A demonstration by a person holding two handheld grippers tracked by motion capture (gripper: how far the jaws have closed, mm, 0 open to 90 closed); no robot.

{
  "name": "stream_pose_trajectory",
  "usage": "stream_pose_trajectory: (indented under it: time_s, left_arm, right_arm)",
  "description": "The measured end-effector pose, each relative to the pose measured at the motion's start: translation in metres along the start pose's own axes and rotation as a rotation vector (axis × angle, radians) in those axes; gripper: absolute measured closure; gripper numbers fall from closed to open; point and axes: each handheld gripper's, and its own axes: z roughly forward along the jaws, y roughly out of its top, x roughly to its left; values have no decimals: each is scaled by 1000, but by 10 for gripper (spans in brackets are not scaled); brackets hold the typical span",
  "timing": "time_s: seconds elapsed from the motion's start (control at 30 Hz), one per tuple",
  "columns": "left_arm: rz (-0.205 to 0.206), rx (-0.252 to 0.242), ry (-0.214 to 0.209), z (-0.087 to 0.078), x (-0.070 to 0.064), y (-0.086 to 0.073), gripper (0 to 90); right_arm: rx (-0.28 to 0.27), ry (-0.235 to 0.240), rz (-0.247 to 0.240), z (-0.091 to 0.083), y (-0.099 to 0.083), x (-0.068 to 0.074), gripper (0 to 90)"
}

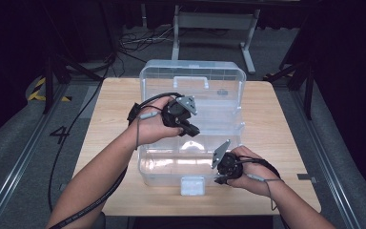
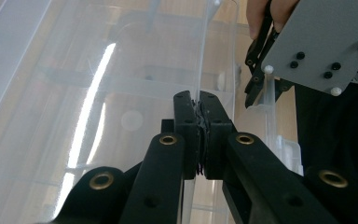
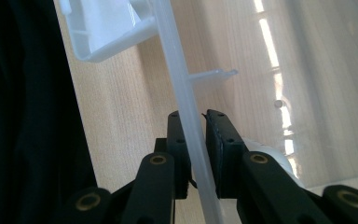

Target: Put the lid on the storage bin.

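One clear plastic storage box [image 1: 190, 157] sits in the middle of a wooden tabletop [image 1: 276, 133], its hinged lid [image 1: 193, 83] thrown back and standing open on the far side, white carry handle [image 1: 190, 81] facing the room. A white latch [image 1: 192, 185] hangs at the near front wall. A person works the box with two sets of tongs, one in each hand. The left tongs [image 1: 190, 130] are clamped tight on a thin clear inner wall [image 2: 200, 70], seemingly a tray or divider edge at the box's middle. The right tongs [image 1: 220, 180] straddle the near right rim [image 3: 186, 112], one pad against it and a slight gap at the other, so whether they truly grip cannot be told. The step in hand looks like steadying or lifting the inner tray with both hands. The next move would call for a firm right-hand pinch and an even, level pull, lest the thin plastic twist. Count: one box, one lid, one latch, two tongs.
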Motion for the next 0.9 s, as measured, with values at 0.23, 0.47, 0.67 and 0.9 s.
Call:
stream_pose_trajectory:
  time_s: [0.23, 0.47, 0.67, 0.9]
  left_arm:
    - [7, 19, 1, 2, -9, -1, 877]
    - [20, 34, -1, 4, -14, -1, 879]
    - [15, 41, -5, 5, -17, -2, 879]
    - [13, 52, -23, 7, -18, -2, 880]
  right_arm:
    - [3, -12, 0, 0, 0, 2, 804]
    - [-1, -19, -6, 0, 0, 2, 804]
    - [-8, -30, -27, 1, 0, 2, 803]
    - [-12, -38, -22, 0, -1, 3, 801]
